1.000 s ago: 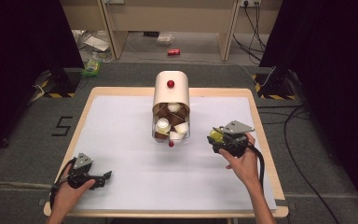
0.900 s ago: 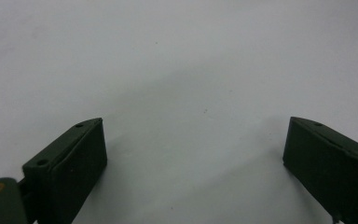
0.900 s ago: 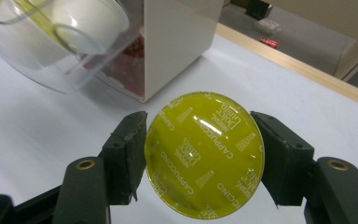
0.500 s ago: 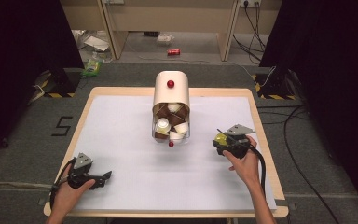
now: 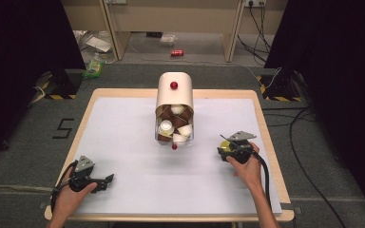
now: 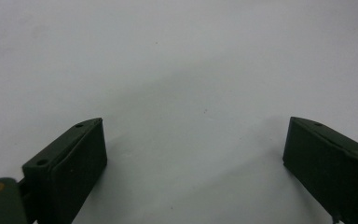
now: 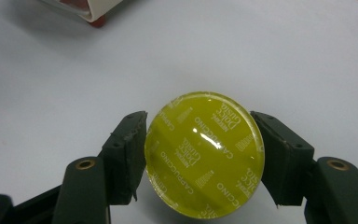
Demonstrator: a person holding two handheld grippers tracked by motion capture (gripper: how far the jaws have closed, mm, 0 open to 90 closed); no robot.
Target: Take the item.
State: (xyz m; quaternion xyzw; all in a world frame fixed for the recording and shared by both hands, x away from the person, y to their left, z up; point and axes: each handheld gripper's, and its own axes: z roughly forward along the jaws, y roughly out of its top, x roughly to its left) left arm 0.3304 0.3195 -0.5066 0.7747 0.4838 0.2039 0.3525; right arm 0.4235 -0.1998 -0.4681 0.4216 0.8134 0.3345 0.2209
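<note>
One camera sits high up on the person's side and looks forward and down at the whole white-covered wooden table (image 5: pixel 123 142). Two more cameras ride low, very close to the white top, each looking out between two black jaws. All three see that same white top.

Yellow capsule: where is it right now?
The yellow capsule sits clamped in the right gripper, over the white mat on the table's right side, just right of the capsule dispenser.
</note>
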